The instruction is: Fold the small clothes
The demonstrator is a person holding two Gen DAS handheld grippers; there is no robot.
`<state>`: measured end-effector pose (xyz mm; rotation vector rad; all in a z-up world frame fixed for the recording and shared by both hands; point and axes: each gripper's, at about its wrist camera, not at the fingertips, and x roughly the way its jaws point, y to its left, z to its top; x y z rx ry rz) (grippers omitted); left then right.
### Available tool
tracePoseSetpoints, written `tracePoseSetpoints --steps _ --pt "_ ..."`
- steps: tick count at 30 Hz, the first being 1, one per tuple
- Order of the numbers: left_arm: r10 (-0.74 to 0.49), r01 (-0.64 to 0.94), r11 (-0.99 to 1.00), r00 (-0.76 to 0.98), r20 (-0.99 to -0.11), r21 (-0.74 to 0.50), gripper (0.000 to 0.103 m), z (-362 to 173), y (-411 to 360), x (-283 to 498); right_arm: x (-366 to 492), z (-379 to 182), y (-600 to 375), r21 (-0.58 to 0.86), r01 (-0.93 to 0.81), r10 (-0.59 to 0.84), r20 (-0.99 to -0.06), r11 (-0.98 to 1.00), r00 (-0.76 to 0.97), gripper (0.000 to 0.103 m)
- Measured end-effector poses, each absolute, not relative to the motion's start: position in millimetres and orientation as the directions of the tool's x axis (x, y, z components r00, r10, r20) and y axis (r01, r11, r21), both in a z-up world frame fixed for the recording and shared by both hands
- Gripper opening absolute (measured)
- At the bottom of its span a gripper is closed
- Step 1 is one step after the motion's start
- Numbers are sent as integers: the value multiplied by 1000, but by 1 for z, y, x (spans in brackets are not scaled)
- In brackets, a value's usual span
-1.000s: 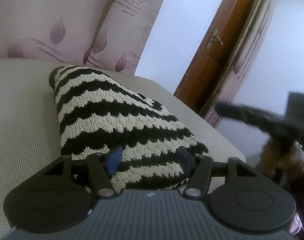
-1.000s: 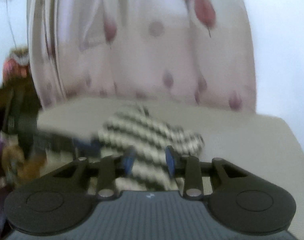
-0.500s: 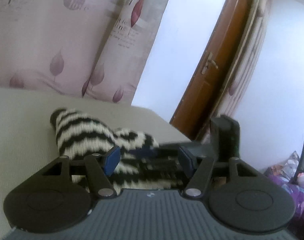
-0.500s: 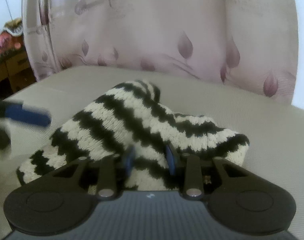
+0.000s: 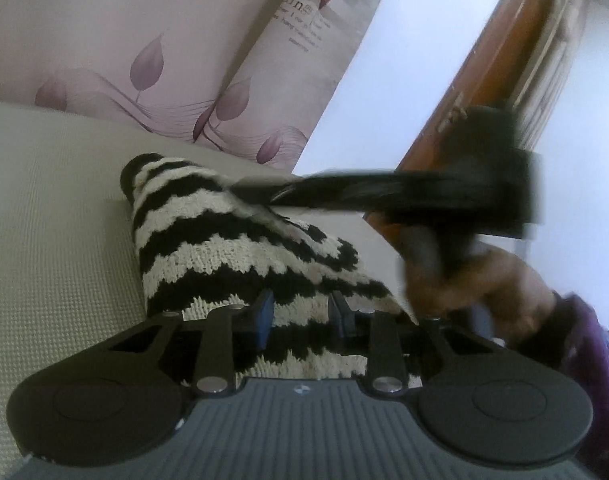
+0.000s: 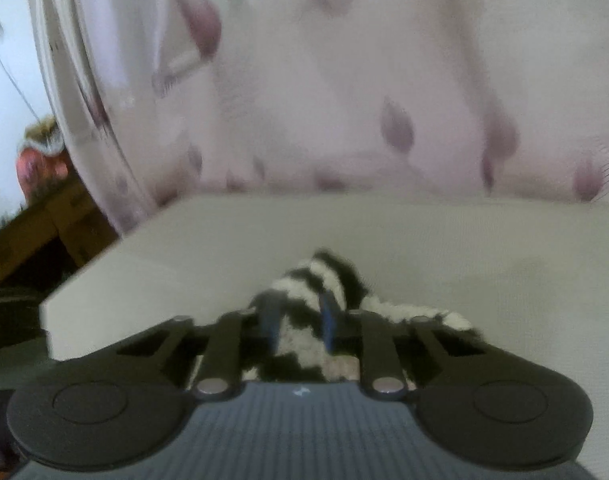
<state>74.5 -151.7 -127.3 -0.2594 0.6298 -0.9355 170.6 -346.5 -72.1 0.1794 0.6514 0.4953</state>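
A pale cushioned surface (image 5: 52, 208) is seen bearing the striped knit garment (image 5: 208, 256), bunched and only partly folded; much folding is judged to remain; the left gripper (image 5: 300, 312) has just been closed on the near hem, and the right gripper (image 6: 298, 320), blurred, has just been closed on a far fold.

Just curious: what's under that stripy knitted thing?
The striped knit lies on a beige textured surface. Whatever sits directly beneath the knit is covered by it.
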Motion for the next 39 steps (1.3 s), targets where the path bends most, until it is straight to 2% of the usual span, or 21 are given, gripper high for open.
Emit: tracePoseSetpoints --steps 2,6,9,14,16,19,22,25,27,29,31,35,39 --pt "-806 671 589 442 -395 -450 33 -129 -153 76 191 -103 -329 238 -348 415 -648 907 639 14" --pt "-802 665 594 445 -399 -453 33 -130 -155 78 203 -108 -329 224 -322 386 -661 920 644 12" --pt "-804 660 591 438 -401 -463 33 -130 -156 78 193 -103 -337 258 -320 410 -628 912 661 12" --pt "-802 661 593 438 -405 -460 33 -130 -153 75 148 -75 -374 330 -298 435 -515 896 738 15" --pt "-803 662 592 437 -405 -459 33 -129 -152 74 125 -73 -381 302 -293 414 -510 907 754 15" --pt "-801 668 594 437 -409 -448 33 -129 -154 72 105 -97 -378 208 -283 351 -548 936 759 14" --pt "-787 691 608 459 -413 -391 33 -129 -156 64 97 -111 -371 175 -289 338 -503 941 796 14" --pt "-764 708 629 489 -421 -321 34 -124 -159 58 95 -96 -391 312 -276 401 -473 909 785 15" --pt "-755 712 640 510 -413 -289 37 -118 -156 52 73 -88 -410 369 -253 401 -410 894 819 16" --pt "-752 717 645 536 -384 -263 47 -110 -149 39 43 -85 -412 360 -259 395 -384 896 835 17" --pt "-741 722 657 563 -367 -218 49 -106 -145 23 15 -89 -407 316 -266 380 -389 911 839 17" --pt "-715 724 668 563 -415 -170 48 -117 -148 1 -21 -112 -388 193 -233 297 -446 953 844 16" --pt "-682 702 694 568 -461 -161 45 -136 -150 -4 -24 -136 -389 220 -188 273 -474 957 837 14"
